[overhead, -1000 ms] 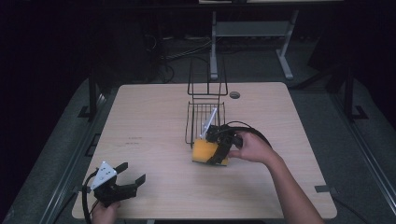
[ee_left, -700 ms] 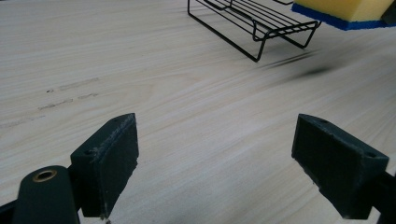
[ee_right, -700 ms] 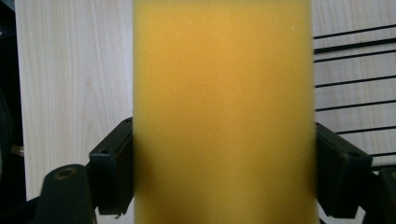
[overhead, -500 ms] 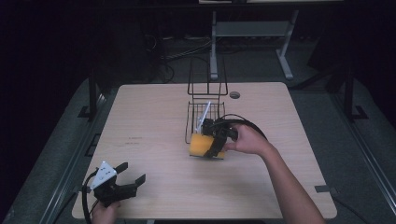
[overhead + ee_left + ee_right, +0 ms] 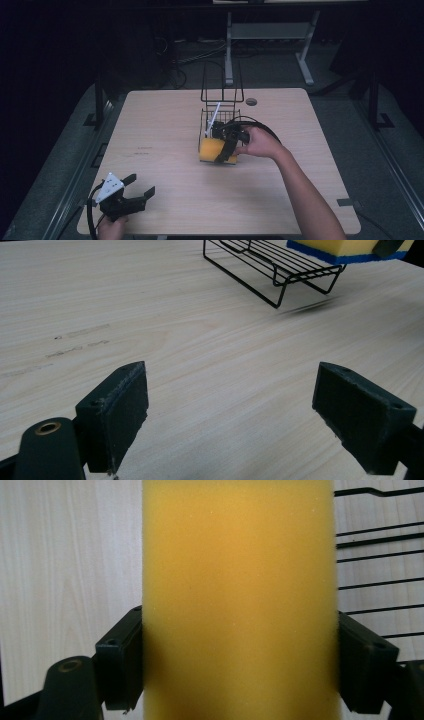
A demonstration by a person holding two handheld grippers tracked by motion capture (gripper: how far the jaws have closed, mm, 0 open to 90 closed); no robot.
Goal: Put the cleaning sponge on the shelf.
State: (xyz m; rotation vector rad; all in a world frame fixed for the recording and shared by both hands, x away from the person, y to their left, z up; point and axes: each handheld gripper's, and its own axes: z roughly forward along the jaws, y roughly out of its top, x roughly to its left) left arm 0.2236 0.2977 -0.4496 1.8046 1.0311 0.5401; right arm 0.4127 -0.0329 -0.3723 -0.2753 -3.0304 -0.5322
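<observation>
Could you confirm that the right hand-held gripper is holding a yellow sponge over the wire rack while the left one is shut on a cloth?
Not quite: the left hand-held gripper is open over bare table, as the left gripper view shows. The right hand-held gripper does hold the yellow sponge at the wire rack.

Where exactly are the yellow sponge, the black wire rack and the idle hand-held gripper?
Yellow foam sponge [image 5: 240,595]: right gripper view, middle of its broad face.
Black wire rack [image 5: 222,95]: high view, its upright back frame.
Left hand-held gripper [image 5: 141,186]: high view, midway between its open jaws.
</observation>
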